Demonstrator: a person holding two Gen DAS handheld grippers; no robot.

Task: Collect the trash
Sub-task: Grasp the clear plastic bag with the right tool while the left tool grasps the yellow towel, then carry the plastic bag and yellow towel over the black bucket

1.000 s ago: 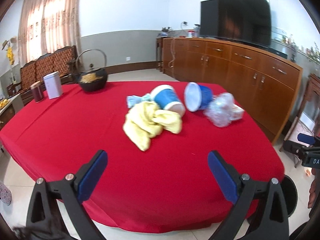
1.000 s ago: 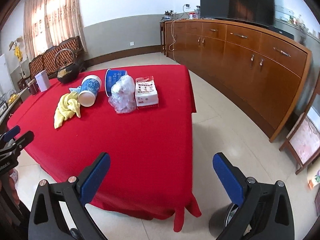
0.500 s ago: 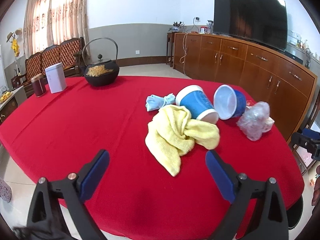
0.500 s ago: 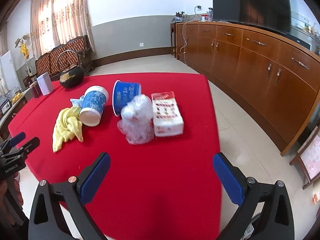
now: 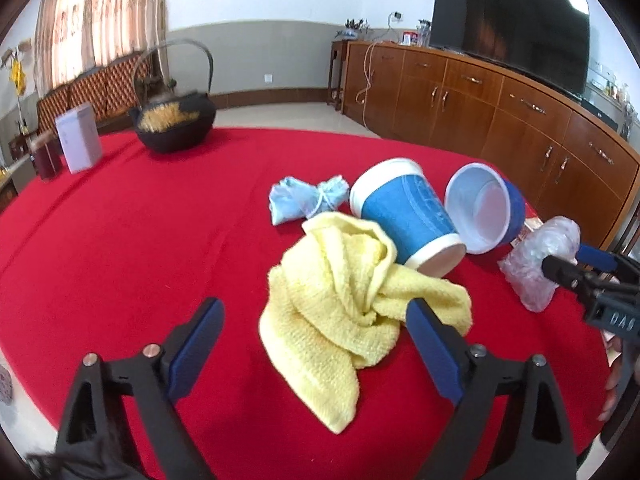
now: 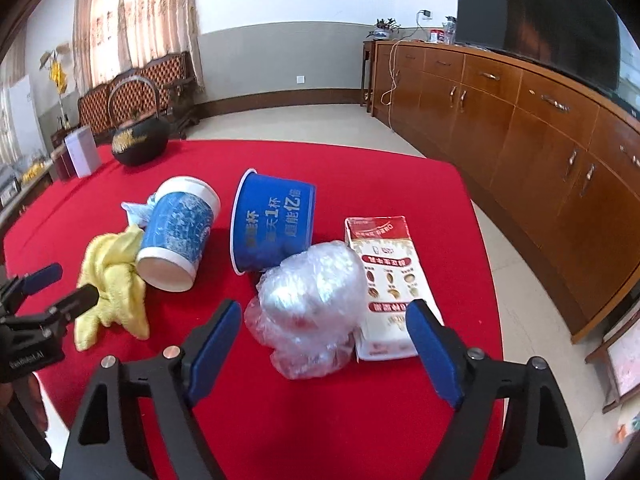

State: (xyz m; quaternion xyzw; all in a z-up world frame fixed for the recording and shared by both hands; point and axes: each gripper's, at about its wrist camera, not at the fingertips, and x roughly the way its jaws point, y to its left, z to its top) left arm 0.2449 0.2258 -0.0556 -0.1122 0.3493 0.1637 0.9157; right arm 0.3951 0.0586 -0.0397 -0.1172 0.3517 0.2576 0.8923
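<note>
Trash lies on the red tablecloth (image 5: 120, 240). A yellow cloth (image 5: 340, 308) lies just ahead of my open, empty left gripper (image 5: 314, 344). Behind it lie a tipped blue-and-white cup (image 5: 404, 216), an open blue cup (image 5: 484, 208) and a crumpled light-blue mask (image 5: 308, 200). A clear plastic wad (image 6: 312, 304) lies between the fingers of my open, empty right gripper (image 6: 324, 340); a white food packet (image 6: 386, 284) lies beside it. The two cups (image 6: 180, 232) (image 6: 272, 220) and the yellow cloth (image 6: 112, 280) also show in the right wrist view.
A black iron kettle (image 5: 174, 124), a white tin (image 5: 78, 144) and a dark jar (image 5: 46, 158) stand at the table's far left. A long wooden cabinet (image 6: 540, 132) with a TV (image 5: 512, 28) runs along the right wall. The right gripper shows at the left view's right edge (image 5: 592, 276).
Both grippers have moved forward over the table toward the trash. The left now hovers at the yellow cloth and the right straddles the plastic wad. Both stay open.
</note>
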